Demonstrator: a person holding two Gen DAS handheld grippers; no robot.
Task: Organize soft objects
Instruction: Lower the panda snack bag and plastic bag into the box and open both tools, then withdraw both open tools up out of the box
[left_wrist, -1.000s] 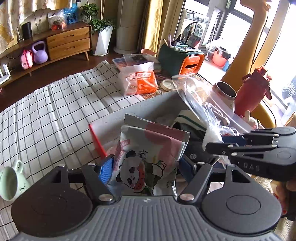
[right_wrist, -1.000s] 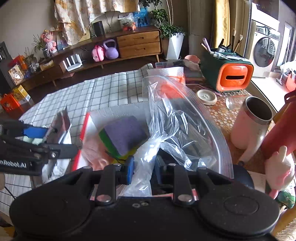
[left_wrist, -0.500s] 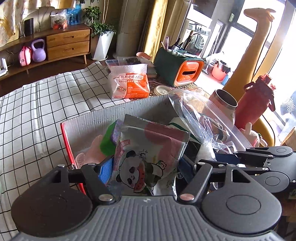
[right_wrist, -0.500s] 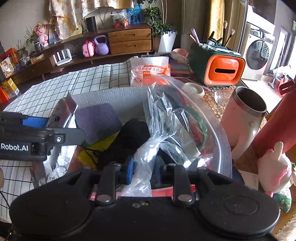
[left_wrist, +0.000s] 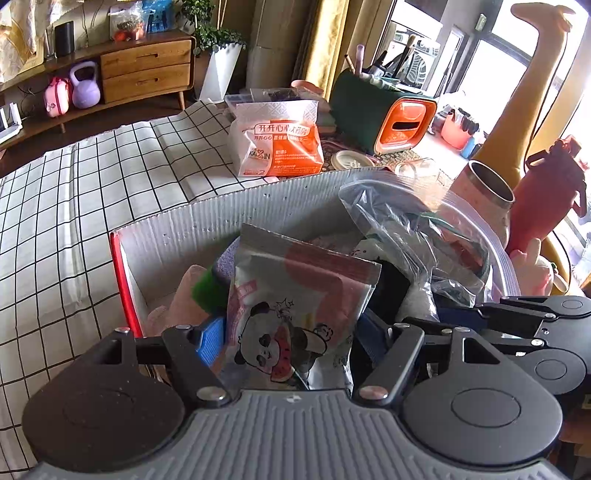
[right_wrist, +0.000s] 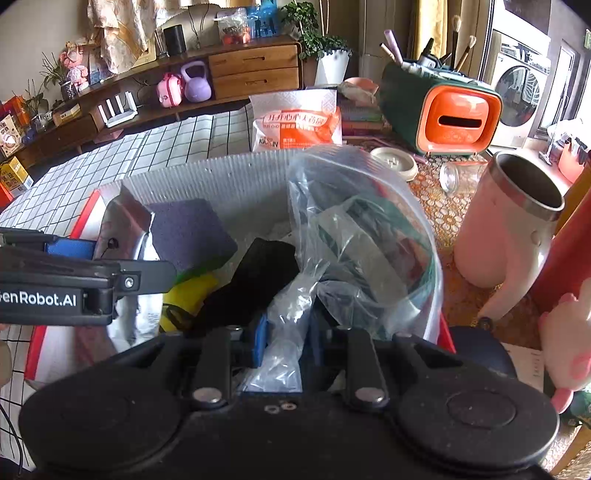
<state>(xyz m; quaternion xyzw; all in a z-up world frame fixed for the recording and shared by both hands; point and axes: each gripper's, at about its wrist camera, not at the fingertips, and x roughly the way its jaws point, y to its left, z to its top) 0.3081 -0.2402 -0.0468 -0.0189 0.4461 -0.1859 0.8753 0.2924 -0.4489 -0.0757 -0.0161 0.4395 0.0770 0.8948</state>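
Note:
My left gripper (left_wrist: 291, 339) is shut on a silver pouch with a panda print (left_wrist: 295, 302) and holds it upright over the open box (left_wrist: 229, 210). My right gripper (right_wrist: 286, 341) is shut on a clear zip bag (right_wrist: 354, 229) with dark and green items inside, held over the right side of the same box (right_wrist: 236, 173). In the box lie a purple and green sponge (right_wrist: 188, 232), a black cloth (right_wrist: 258, 277), a yellow item (right_wrist: 188, 295) and a pink soft item (left_wrist: 184, 299). The left gripper also shows in the right wrist view (right_wrist: 74, 273).
An orange and white tissue pack (left_wrist: 277, 140) stands behind the box on the checked cloth (left_wrist: 74, 206). A green and orange organiser (left_wrist: 384, 114), a pink steel cup (right_wrist: 513, 229), a red bottle (left_wrist: 546, 199) and a pink plush (right_wrist: 565, 350) stand to the right.
Both grippers have moved forward over the box with the pouch and the zip bag still held. The box contents now show more fully below them.

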